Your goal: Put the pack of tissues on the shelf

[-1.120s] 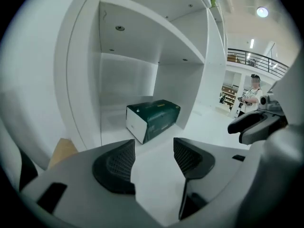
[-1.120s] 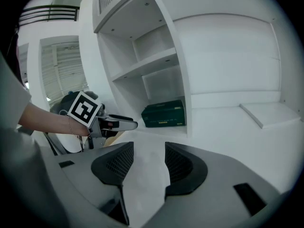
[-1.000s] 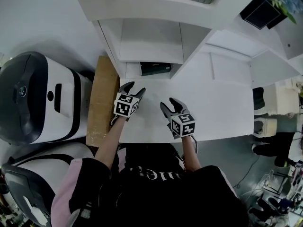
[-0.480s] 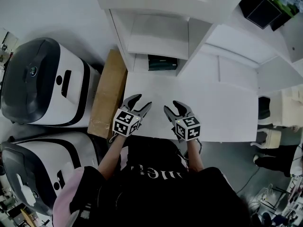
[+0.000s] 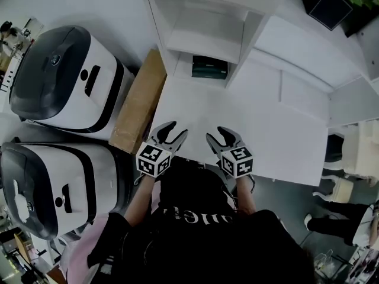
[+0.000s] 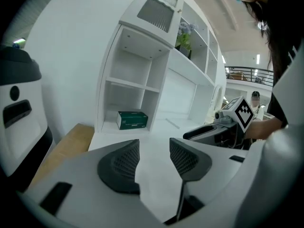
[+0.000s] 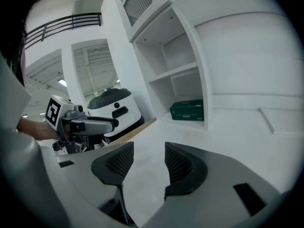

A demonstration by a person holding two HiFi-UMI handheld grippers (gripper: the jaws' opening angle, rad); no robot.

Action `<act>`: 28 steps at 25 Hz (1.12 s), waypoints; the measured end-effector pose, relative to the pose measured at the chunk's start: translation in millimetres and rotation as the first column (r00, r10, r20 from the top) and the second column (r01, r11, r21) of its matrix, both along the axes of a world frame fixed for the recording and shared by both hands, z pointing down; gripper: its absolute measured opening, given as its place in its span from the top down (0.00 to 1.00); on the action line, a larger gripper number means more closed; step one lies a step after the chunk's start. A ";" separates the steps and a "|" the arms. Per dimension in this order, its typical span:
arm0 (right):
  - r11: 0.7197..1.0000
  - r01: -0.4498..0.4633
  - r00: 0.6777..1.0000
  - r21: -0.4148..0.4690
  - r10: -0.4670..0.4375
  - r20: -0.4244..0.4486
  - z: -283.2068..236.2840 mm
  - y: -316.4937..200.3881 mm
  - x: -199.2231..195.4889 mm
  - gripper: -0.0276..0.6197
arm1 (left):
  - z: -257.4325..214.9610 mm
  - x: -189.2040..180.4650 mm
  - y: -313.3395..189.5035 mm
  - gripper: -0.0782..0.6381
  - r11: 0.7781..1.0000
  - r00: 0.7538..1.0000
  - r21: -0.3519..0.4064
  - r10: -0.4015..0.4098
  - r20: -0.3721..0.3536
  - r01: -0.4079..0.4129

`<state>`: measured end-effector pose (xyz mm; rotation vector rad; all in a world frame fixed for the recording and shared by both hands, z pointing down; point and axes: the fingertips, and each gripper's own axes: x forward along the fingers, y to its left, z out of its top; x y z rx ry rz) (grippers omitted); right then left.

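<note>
The pack of tissues (image 5: pixel 209 67), a dark green box, lies in the lowest compartment of the white shelf unit (image 5: pixel 204 31), at the far end of the white table (image 5: pixel 272 135). It also shows in the left gripper view as the pack (image 6: pixel 132 119) and in the right gripper view as the pack (image 7: pixel 187 110). My left gripper (image 5: pixel 176 129) and right gripper (image 5: pixel 217 134) hover side by side at the table's near edge, far from the pack. Both are open with nothing between the pads. The left gripper's jaws (image 6: pixel 154 158) have just been closing on nothing; the right gripper (image 7: pixel 148 163) stays wide.
Two large white-and-black machines (image 5: pixel 65 76) (image 5: pixel 47 188) stand left of the table. A brown board (image 5: pixel 139 102) lies between them and the table. A black planter (image 5: pixel 331 2) sits at the top right. The person's torso fills the bottom of the head view.
Both grippers have drawn back from the shelf toward the table's near edge. The left gripper's jaws stand narrower than before. The pack has stayed in its compartment.
</note>
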<state>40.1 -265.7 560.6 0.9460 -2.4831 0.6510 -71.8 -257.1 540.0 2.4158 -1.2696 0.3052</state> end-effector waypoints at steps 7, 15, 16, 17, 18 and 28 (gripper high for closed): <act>0.998 0.050 0.998 0.023 -0.051 0.045 -7.8 23.3 0.1 0.61 | -10.8 -6.7 40.2 0.65 0.996 0.996 0.021 -0.085 0.020 0.085; 0.997 0.066 0.995 0.049 -0.070 0.073 -18.2 39.1 -7.8 0.63 | -12.7 -14.4 58.1 0.74 0.996 0.996 0.020 -0.085 0.035 0.085; 0.996 0.066 0.995 0.053 -0.069 0.073 -19.1 41.3 -9.3 0.64 | -14.4 -14.3 59.7 0.75 0.997 0.996 0.026 -0.077 0.037 0.076; 0.996 0.064 0.995 0.056 -0.068 0.071 -19.8 43.7 -10.9 0.64 | -15.9 -14.4 61.5 0.76 0.997 0.997 0.031 -0.069 0.038 0.068; 0.996 0.062 0.996 0.059 -0.066 0.067 -20.5 46.5 -12.9 0.64 | -17.3 -15.0 63.8 0.76 0.998 0.997 0.036 -0.062 0.039 0.060; 0.995 0.017 0.998 0.096 -0.022 0.051 -35.2 105.7 -53.8 0.65 | -30.1 -57.6 126.8 0.80 0.997 1.000 0.074 -0.007 0.027 0.005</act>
